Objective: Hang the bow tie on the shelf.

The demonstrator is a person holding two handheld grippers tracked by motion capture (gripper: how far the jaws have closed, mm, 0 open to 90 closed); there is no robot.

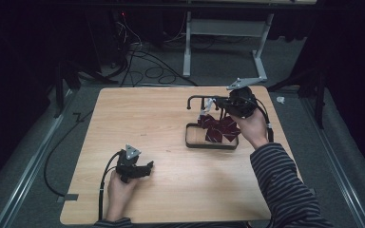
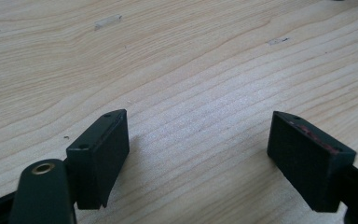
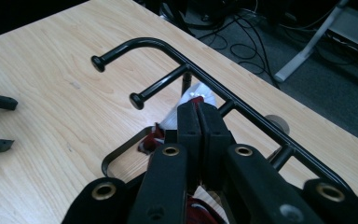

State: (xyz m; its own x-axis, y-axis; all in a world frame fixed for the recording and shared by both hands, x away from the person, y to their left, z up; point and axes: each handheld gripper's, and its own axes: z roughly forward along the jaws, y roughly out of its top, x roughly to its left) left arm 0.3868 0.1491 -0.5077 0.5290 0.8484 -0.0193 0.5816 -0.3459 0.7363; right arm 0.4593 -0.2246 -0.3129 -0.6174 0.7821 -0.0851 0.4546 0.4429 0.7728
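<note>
Right now the right gripper [image 1: 217,108] has its two black jaws pressed flat together; in the right gripper view they meet with a scrap of clear plastic wrap [image 3: 196,94] showing just past the tips. Can't tell if the wrap is actually pinched. It hangs at the black metal wire rack with knobbed prongs [image 1: 200,99], just beside the rack's long bar, above the rack's black rectangular base frame [image 1: 189,137]. Dark red wrapped pieces, bow-like shapes [image 1: 218,128], lie inside that frame, right under the gripper. A hand in a striped sleeve [image 1: 280,180] holds this gripper at the table's far right part.

Left gripper [image 1: 148,167]: jaws wide apart, nothing between them, bare wood under them in the left gripper view. It sits low on the light wooden tabletop [image 1: 147,118] at the near left, well apart from the rack and the red pieces. Its black cable [image 1: 105,175] trails back toward the table's near edge.

Beyond the table: grey floor, loose black cables [image 1: 147,66], grey metal table legs [image 1: 187,47].
</note>
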